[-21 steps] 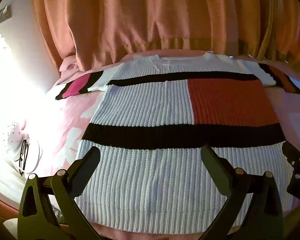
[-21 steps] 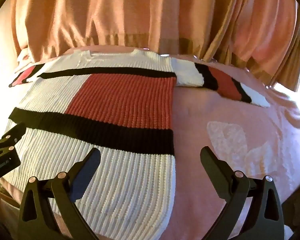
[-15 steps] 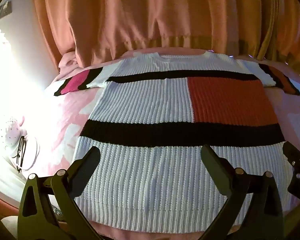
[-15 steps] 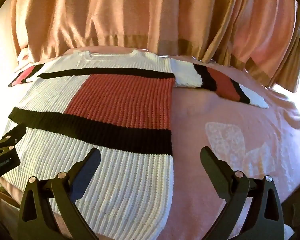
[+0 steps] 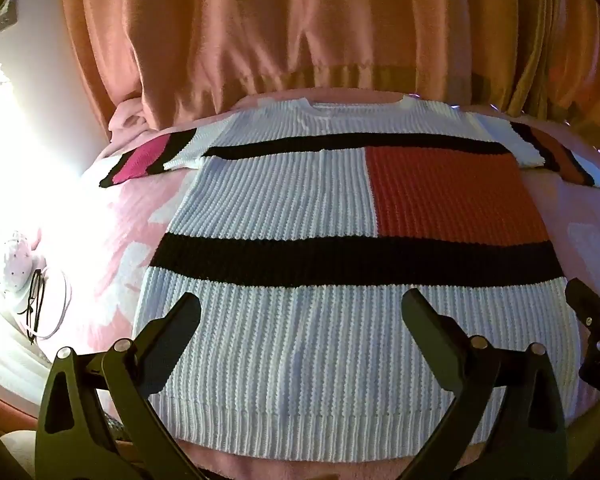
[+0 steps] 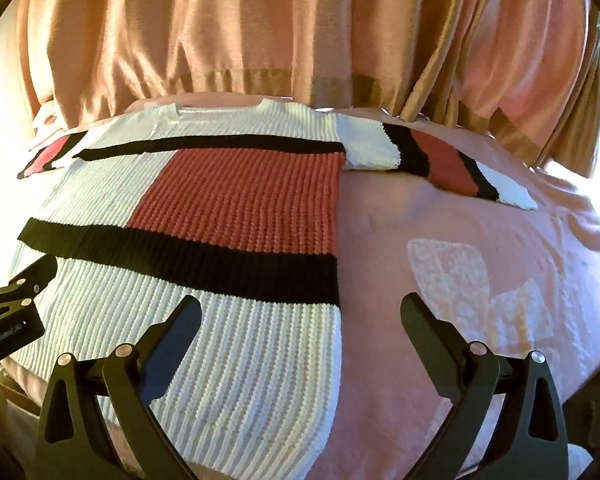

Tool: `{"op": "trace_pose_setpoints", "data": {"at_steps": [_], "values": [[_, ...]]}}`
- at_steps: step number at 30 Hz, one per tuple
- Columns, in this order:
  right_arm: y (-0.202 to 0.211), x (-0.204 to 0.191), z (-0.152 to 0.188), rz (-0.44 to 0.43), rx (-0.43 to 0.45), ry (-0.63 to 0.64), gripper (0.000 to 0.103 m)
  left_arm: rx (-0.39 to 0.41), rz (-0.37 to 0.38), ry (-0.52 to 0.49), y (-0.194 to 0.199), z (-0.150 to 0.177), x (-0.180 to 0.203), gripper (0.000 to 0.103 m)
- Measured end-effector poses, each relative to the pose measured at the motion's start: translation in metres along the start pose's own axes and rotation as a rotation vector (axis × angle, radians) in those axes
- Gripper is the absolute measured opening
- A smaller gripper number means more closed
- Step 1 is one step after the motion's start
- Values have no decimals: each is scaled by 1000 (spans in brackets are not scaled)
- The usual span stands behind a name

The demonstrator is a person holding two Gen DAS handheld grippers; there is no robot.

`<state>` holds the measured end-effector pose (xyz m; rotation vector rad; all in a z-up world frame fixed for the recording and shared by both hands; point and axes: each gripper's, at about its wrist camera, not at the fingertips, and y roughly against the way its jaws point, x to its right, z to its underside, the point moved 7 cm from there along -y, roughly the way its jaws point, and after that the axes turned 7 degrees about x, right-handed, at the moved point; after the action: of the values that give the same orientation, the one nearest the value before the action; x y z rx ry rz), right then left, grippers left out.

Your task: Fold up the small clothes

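A ribbed knit sweater (image 5: 284,208) lies flat and face up on a pink bedspread (image 5: 112,240), neck toward the far side and hem toward the cameras. It is mostly white, with a thin black band across the chest, a wide black band lower down, and a red-orange block (image 5: 452,196) between the two bands on one half. Both short sleeves are spread outward: the one toward the bright side ends in a magenta and black cuff (image 5: 140,158), the other carries black and rust stripes (image 5: 556,156). In the right wrist view the sweater (image 6: 228,208) fills the left half of the picture, its side edge running down the middle, with bare bedspread (image 6: 460,240) and a pale bow-like print beside it.

The left gripper (image 5: 300,312) hovers over the lower white panel, just above the hem, its two dark fingers spread wide with nothing between them but the knit below; the fingers do not appear to press on the fabric. The right gripper (image 6: 300,312) is likewise spread wide and holds nothing; one finger (image 6: 172,332) hangs over the sweater's lower corner, the other (image 6: 432,328) over the bedspread, so the side edge runs between them. Each gripper shows at the margin of the other's view.

Behind the bed hangs a pleated orange curtain (image 5: 300,32). On the bright side, a pair of glasses (image 5: 36,304) rests on something white beside a spotted white item; glare hides the rest.
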<state>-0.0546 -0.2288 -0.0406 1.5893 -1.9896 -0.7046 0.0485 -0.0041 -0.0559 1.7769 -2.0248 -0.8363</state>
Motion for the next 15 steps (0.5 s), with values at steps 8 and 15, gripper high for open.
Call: {"op": "trace_pose_setpoints", "data": {"at_steps": [8, 15], "values": [[4, 3, 6, 5, -1, 11, 98, -5, 5, -7, 1, 2, 2, 98], [5, 9, 9, 13, -3, 6, 98, -7, 10, -9, 3, 4, 4, 98]]}}
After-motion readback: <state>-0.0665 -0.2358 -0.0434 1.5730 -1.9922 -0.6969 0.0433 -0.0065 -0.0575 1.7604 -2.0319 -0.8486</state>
